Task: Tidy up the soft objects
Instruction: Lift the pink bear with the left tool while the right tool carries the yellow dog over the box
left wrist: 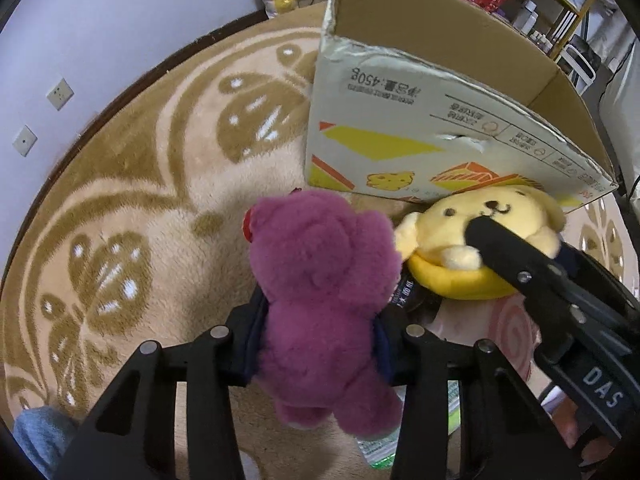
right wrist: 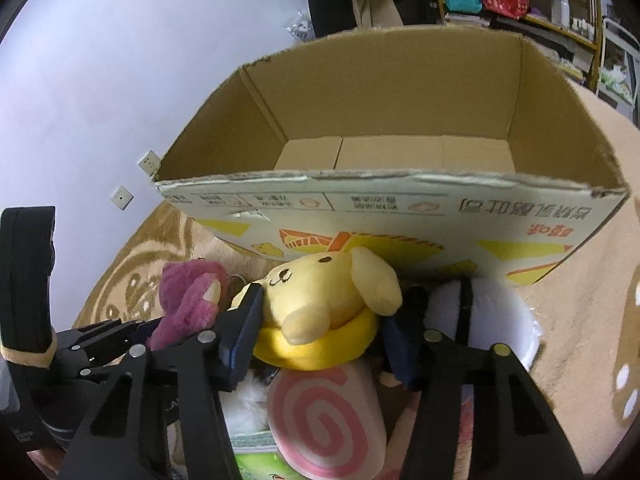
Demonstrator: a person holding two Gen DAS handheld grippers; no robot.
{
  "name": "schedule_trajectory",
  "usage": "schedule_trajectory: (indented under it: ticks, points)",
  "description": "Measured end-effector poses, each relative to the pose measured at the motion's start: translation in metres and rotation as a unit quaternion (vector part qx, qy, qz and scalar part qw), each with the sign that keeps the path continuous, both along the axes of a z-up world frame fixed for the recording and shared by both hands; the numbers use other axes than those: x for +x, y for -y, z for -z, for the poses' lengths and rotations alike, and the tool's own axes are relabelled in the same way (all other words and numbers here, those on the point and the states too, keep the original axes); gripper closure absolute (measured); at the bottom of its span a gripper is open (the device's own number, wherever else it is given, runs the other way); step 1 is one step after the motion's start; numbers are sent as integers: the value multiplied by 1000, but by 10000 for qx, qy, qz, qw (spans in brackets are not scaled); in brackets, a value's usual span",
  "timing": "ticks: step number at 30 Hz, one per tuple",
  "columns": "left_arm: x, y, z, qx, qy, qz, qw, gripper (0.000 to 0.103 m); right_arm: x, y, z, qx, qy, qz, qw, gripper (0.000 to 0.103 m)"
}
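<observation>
A purple plush bear [left wrist: 320,300] sits upright between the pads of my left gripper [left wrist: 320,332], which is shut on its body. Beside it on the right is a yellow dog plush [left wrist: 480,216] in a yellow ring. One finger [left wrist: 504,256] of the right gripper presses its face. In the right wrist view my right gripper [right wrist: 326,320] is shut on the yellow dog plush [right wrist: 320,292], with a pad at each side. The purple bear [right wrist: 188,300] shows at the left, held by the left gripper [right wrist: 100,340]. An open cardboard box [right wrist: 400,208] stands just behind both toys; its inside looks bare.
Under the toys lie a pink swirl roll plush [right wrist: 320,412], a white plush [right wrist: 492,320] and a green packet [right wrist: 256,456]. A beige patterned rug [left wrist: 140,200] covers the floor. The wall with sockets [left wrist: 60,94] is at the left, cluttered shelves [left wrist: 560,8] behind the box.
</observation>
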State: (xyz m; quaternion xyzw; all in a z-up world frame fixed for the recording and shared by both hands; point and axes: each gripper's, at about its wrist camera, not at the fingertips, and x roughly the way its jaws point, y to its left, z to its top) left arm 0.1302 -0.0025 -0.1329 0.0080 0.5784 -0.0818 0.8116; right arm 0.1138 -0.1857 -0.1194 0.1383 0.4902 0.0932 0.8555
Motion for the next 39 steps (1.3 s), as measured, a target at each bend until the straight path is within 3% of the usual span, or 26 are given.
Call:
schedule_trajectory:
  ticks: [9, 15, 39]
  points:
    - [-7, -4, -19, 118, 411, -115, 9990, 61, -22, 5, -25, -220, 383, 186, 9988, 45]
    - [-34, 1, -44, 153, 809, -25, 9966, 61, -40, 15, -41, -306, 567, 370, 9972, 45]
    - [-70, -5, -106, 134, 2112, 10, 9774, 60, -87, 44, -99, -792, 1451, 787, 9831, 45]
